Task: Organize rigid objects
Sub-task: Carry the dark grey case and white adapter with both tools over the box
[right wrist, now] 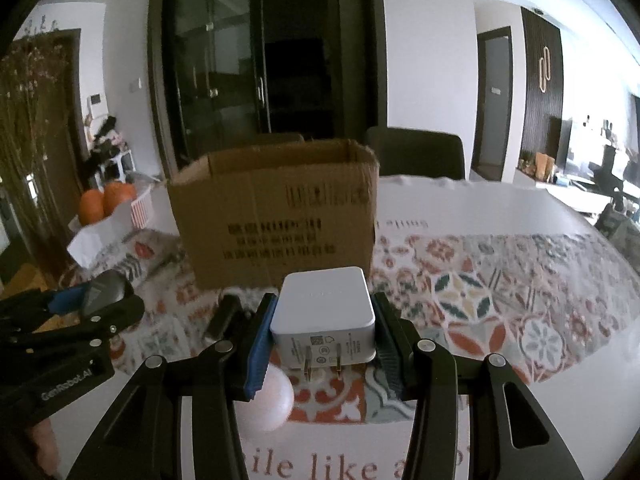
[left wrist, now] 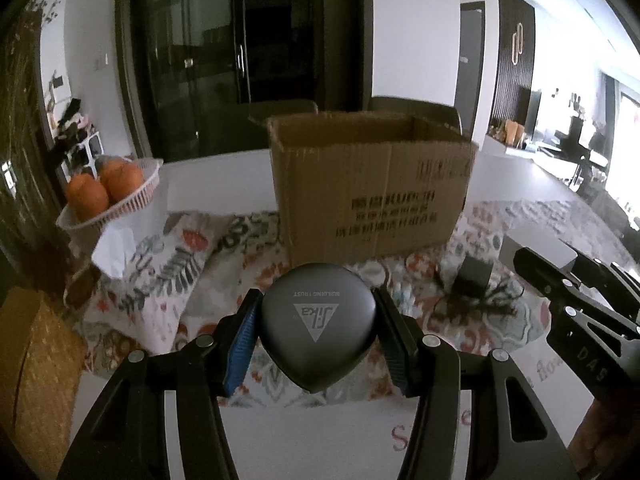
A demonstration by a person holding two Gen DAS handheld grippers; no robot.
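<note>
The rounded case is dark grey with a pale grey triangle mark. The plug adapter is white with silvery prongs. The cardboard box is brown with black print. Each tool is black, its left pad blue. The cloth on the white bench carries orange-red, teal and grey floral tiles. Orange fruits fill a white basket far left. A pale pinkish ball lies near.

Ahead of you the open-topped cardboard box blocks the level path; a black adapter and pale ball lie below.
</note>
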